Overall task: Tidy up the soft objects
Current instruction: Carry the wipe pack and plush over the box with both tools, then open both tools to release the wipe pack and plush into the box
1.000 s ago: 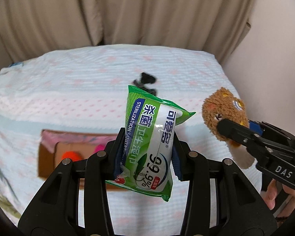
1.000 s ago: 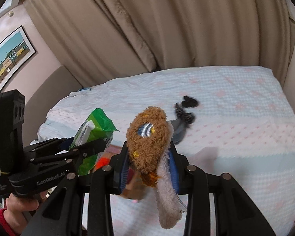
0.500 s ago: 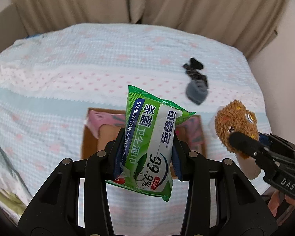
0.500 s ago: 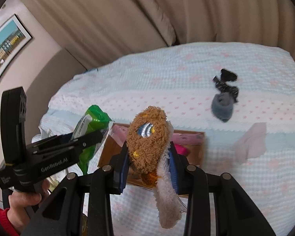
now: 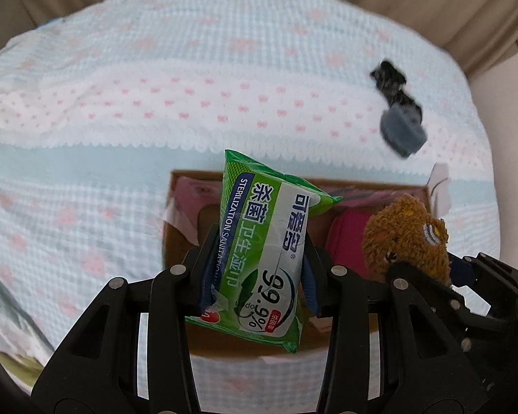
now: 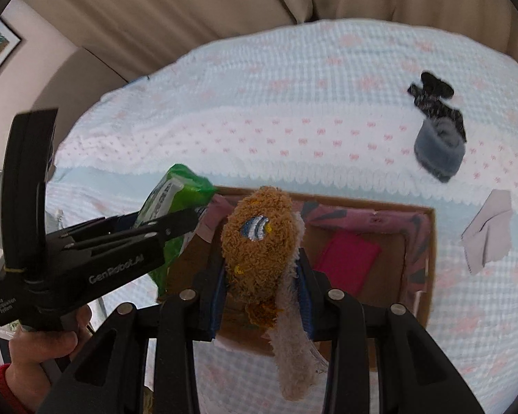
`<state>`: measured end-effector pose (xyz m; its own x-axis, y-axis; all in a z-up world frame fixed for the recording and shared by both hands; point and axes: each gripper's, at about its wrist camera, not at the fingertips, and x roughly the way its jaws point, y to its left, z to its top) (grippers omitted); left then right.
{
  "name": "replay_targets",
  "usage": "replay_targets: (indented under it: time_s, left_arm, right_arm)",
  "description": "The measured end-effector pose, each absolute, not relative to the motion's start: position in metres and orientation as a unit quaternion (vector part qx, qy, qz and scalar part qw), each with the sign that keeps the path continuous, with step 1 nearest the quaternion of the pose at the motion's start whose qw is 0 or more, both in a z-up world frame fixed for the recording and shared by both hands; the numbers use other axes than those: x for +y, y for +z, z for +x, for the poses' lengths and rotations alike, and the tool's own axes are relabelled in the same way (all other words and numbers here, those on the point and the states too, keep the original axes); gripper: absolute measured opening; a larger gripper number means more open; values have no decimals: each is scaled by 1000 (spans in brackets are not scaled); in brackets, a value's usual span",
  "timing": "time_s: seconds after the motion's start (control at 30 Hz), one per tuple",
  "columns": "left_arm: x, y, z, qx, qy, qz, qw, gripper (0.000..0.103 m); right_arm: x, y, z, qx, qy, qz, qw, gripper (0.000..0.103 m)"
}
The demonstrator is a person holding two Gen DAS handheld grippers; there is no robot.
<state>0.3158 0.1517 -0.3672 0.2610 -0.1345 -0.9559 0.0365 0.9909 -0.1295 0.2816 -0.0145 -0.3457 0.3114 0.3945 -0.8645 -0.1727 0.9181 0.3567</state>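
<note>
On the left, the left claw (image 5: 257, 281) was squeezed tight on a green pack of wipes (image 5: 264, 258), holding it up in the air over the left part of a cardboard box (image 5: 176, 227) that sat on the bed (image 5: 121, 103). In the middle, inside the box, there was already some pink cloth (image 6: 373, 220) along the walls and a flat red thing (image 6: 348, 260) on the bottom, so part of the tidying looked done. Just to the right of the wipes, the right claw (image 6: 260, 296) was clamped on a fuzzy brown plush toy (image 6: 259, 241), which hung over the box too, with its pale fluffy end drooping down. Neither the wipes nor the toy was in the box yet; both looked ready to be dropped in. Further right on the bed, well apart from the box, lay a rolled grey sock (image 6: 438, 150) with a dark sock (image 6: 431, 95) touching it at the far side. Just beside the box's right edge lay a small pale cloth (image 6: 488, 229). Those three soft things were probably still left to pick up and put away.
</note>
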Motion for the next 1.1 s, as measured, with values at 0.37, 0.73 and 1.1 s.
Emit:
replay_targets:
  time_s: [0.37, 0.73, 1.1]
  left_arm:
    - [149, -436, 340, 661, -39, -39, 748, 37]
    - [128, -423, 348, 648, -60, 2, 759, 103]
    - [132, -407, 336, 638, -47, 10, 768, 103]
  right_arm:
    - [1, -411, 297, 598, 176, 36, 781, 34]
    - [1, -425, 284, 583, 218, -19, 782, 103]
    - [-10, -413, 275, 561, 217, -16, 799, 103]
